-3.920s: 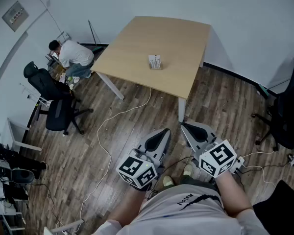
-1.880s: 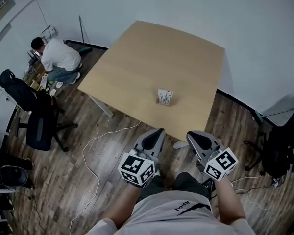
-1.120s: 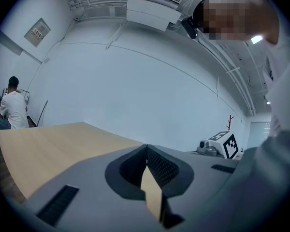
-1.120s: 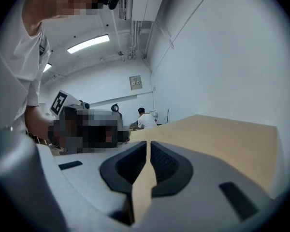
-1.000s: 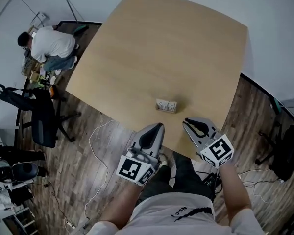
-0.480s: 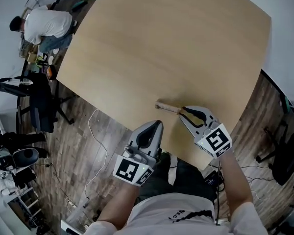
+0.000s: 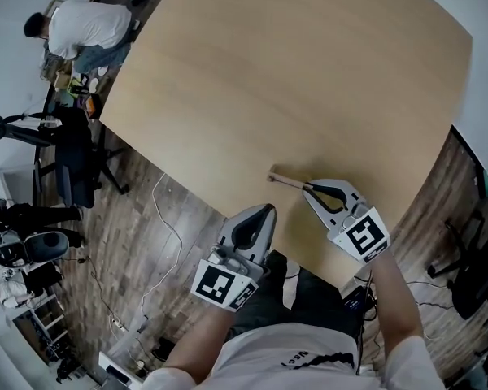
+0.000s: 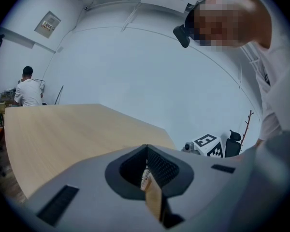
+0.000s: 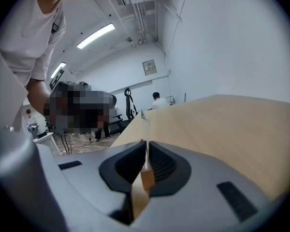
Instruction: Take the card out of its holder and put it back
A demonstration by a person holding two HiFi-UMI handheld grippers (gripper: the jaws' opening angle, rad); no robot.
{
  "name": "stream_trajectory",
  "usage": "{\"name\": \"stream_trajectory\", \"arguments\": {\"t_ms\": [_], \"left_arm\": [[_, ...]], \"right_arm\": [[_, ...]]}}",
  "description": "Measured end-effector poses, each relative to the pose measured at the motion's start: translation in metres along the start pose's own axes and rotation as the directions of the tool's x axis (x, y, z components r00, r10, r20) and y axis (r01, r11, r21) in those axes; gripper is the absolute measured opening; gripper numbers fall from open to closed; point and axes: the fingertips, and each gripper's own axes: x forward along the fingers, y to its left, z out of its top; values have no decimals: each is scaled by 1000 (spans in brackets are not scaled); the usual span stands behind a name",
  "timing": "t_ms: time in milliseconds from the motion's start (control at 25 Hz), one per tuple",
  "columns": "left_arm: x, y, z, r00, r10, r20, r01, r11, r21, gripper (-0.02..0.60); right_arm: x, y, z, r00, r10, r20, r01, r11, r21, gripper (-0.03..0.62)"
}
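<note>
The card holder (image 7: 283, 180), a small wooden base with a pale card standing in it, sits near the front edge of the light wooden table (image 7: 293, 71) and shows edge-on in the head view. My right gripper (image 7: 307, 188) is shut, its tips at the holder's right end. In the right gripper view the card (image 9: 143, 124) is a thin white line just past the tips of my right gripper (image 9: 146, 144), with the wooden base (image 9: 146, 179) below it. My left gripper (image 7: 265, 210) is shut and empty at the table's front edge, left of the holder. In the left gripper view, my left gripper (image 8: 146, 150) is also shut.
A person in a white shirt (image 7: 83, 27) crouches by clutter at the far left. A black office chair (image 7: 71, 162) stands left of the table, another (image 7: 478, 276) at the right. A white cable (image 7: 167, 227) trails over the wood floor.
The view has closed in on the table. My right gripper has come forward from over the floor to the holder's right end. The left gripper has reached the table's front edge.
</note>
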Motion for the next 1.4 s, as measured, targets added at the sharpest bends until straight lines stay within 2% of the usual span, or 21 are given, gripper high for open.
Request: {"name": "stream_trajectory", "arguments": {"t_ms": [280,560,760,1000,1200,1400], "left_arm": [[-4,-7,-6,1000,14,-2,-14,1000,1,14],[-13,-11,7,1000,18,18,-19,1000,8,14],[-19,-18,24,999,7,43,-7,1000,13,14],[-37,-30,45,997,-31,76,28,999,41,14],[-60,-52,63,995,-64,82,61,997,40,14],[-87,-69,88,988,-129,90,124,991,55,14]], "right_arm": [[-12,3,8,998,30,58,-30,1000,-8,25],[-23,2,40,995,17,103,-13,999,-33,25],[-36,-7,66,987,-59,150,60,998,-4,25],[-57,4,103,971,-134,199,127,991,47,25],[-86,30,141,951,-177,253,159,983,93,25],[-108,62,177,926,-233,297,201,970,134,25]]}}
